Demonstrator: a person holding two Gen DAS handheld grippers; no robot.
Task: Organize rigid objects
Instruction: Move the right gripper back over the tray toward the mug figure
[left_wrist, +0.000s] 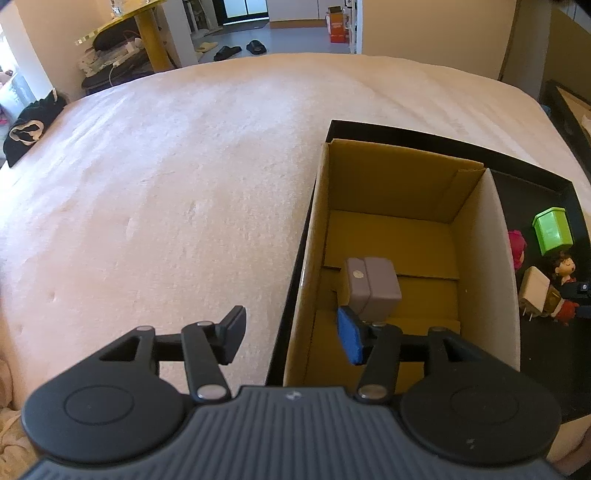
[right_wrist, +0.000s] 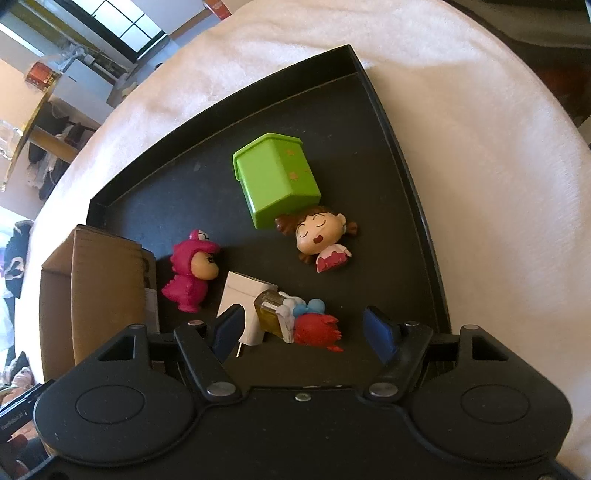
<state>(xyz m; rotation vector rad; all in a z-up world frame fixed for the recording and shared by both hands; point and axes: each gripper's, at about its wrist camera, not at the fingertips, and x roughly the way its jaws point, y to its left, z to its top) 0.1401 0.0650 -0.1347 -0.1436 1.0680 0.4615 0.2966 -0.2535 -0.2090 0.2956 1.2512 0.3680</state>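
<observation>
A cardboard box (left_wrist: 480, 236) stands in a black tray (right_wrist: 406, 177) on the bed. A grey cube (left_wrist: 373, 286) lies inside the box. My left gripper (left_wrist: 291, 334) is open, straddling the box's left wall, its right finger just in front of the cube. My right gripper (right_wrist: 303, 332) is open around a red-and-blue figure with a yellow block (right_wrist: 295, 319), next to a white charger (right_wrist: 243, 299). A pink dinosuit figure (right_wrist: 192, 273), a green house (right_wrist: 277, 177) and a sleeping girl figure (right_wrist: 319, 238) lie further in the tray.
The pale bed cover (left_wrist: 166, 184) spreads left of the tray. The box also shows at the left of the right wrist view (right_wrist: 96, 291). A yellow table (left_wrist: 147, 33) and slippers (left_wrist: 240, 50) lie on the floor beyond the bed.
</observation>
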